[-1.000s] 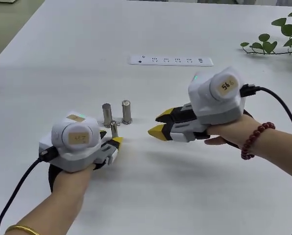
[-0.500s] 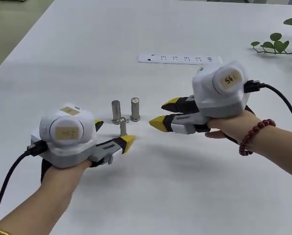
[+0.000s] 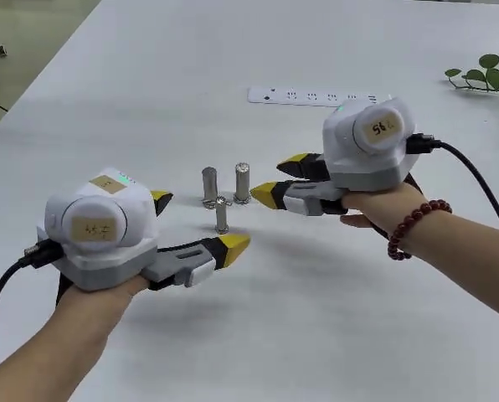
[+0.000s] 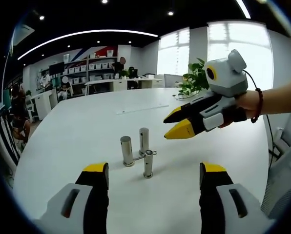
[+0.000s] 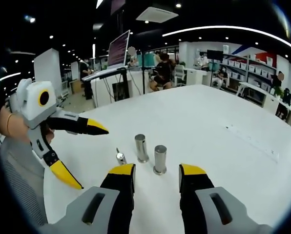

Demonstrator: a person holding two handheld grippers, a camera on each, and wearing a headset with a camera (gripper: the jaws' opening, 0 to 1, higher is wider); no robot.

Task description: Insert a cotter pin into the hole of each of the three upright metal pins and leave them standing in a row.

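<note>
- In the head view, we saw the left gripper point(image 3: 199, 221) low over the white table point(image 3: 149, 100), its jaws spread wide with nothing between them.
- The third metal pin point(image 3: 222, 216) stood upright just beyond those yellow tips, with a cotter pin point(image 3: 218, 202) crossing its upper end.
- Two plain metal pins point(image 3: 226, 184) stood side by side just behind it. The right gripper point(image 3: 275, 178) hung close to their right, its jaws partly apart and empty.
- A power strip point(image 3: 316, 96) lay farther back, and a plant point(image 3: 482, 74) sat at the far right edge.
- In the left gripper view, the left gripper point(image 4: 154, 169) framed the third metal pin point(image 4: 148, 165) between its wide jaws without touching it. The cotter pin point(image 4: 144, 155) stuck out sideways near its top, and the right gripper point(image 4: 175, 124) hovered above right, open.
- In the right gripper view, the right gripper point(image 5: 156, 170) gaped narrowly and empty. The two plain metal pins point(image 5: 150, 152) stood just ahead, and the third metal pin point(image 5: 120, 157) was to their left near the splayed left gripper point(image 5: 89, 157).
</note>
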